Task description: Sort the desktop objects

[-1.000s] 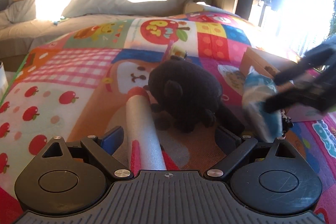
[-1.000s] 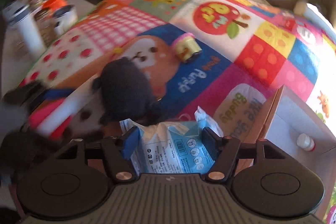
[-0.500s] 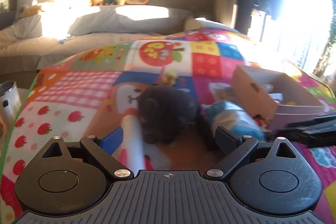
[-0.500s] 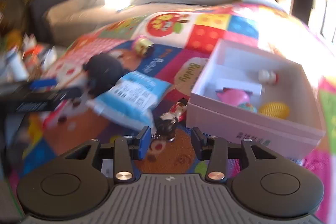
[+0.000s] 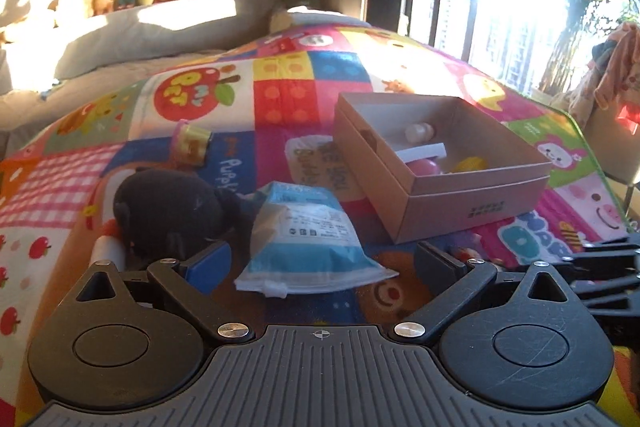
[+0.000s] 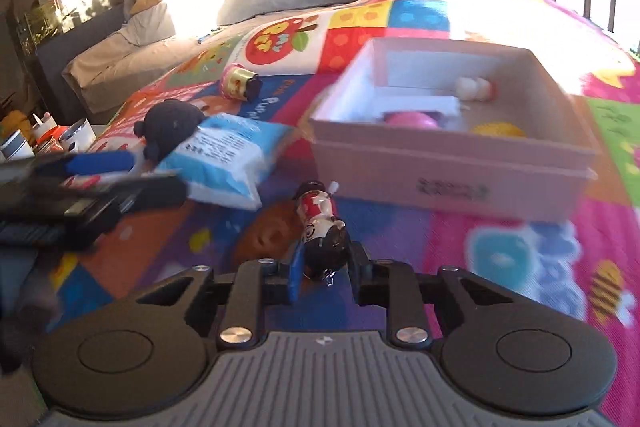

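Between the right gripper [image 6: 323, 269] fingers: small toy figure [image 6: 322, 227], head clamped by both pads, body lying on the patchwork play mat [image 6: 500, 259]. Just beyond: open cardboard box [image 6: 448, 163] holding small toys. Left gripper [image 5: 322, 261] wide open, empty, above blue-white packet [image 5: 308, 239]. Black plush [image 5: 168, 211] touching packet; yellow-pink pot [image 5: 192, 145] farther back.

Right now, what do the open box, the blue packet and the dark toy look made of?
Box: cardboard, probably; matte tan, with straight folded walls. Packet: thin plastic film, probably; slightly glossy, crinkled, printed label. Dark toy: plush fabric; fuzzy, matte, soft rounded shape.
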`<state>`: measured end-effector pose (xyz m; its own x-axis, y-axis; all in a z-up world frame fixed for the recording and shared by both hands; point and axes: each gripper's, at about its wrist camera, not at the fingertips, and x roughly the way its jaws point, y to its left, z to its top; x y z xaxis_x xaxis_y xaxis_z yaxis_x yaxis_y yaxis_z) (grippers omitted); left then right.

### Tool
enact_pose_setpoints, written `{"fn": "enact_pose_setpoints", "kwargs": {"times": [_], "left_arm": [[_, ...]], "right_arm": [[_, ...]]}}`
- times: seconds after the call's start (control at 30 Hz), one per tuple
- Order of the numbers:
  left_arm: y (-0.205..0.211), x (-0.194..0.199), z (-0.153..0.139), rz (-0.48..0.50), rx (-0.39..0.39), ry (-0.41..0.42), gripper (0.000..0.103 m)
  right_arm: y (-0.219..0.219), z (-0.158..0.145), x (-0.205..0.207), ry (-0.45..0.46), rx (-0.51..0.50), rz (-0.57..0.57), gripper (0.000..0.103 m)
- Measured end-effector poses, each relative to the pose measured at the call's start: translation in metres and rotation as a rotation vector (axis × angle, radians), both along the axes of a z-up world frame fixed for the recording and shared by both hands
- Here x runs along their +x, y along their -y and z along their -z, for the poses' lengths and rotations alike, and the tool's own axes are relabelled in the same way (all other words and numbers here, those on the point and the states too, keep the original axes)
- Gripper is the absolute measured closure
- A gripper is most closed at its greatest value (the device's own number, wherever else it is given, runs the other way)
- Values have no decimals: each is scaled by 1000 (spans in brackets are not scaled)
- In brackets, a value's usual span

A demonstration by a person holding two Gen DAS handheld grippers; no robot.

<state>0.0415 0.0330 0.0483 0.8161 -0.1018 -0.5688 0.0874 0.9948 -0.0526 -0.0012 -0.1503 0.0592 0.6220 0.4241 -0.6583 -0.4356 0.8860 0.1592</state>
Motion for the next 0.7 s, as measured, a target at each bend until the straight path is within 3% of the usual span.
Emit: {"fn": "enact_pose_setpoints", "kwargs": {"times": [0.13, 0.3, 0.33, 0.4, 0.47, 0.53, 0.7], "left_arm": [[16, 20, 3, 122, -99, -16, 2], [23, 11, -4, 218, -144, 44, 2], [20, 6, -6, 209, -134, 54, 2], [11, -2, -7, 161, -94, 67, 2], [-1, -9, -5, 107, -61, 60, 2], [-14, -10, 1, 48, -41, 27, 2], [-36, -2, 18, -86, 14, -39, 3]], "right_arm": [[31, 5, -27, 43, -41, 73, 79], [56, 18, -29, 26, 11, 164, 63], [56, 19, -30, 28, 9, 163, 61], [50, 21, -32, 43, 4, 146, 43], [42, 24, -36, 70, -29, 124, 32], [32, 25, -38, 90, -76, 98, 29], [33, 25, -33, 64, -66, 108, 14]]}}
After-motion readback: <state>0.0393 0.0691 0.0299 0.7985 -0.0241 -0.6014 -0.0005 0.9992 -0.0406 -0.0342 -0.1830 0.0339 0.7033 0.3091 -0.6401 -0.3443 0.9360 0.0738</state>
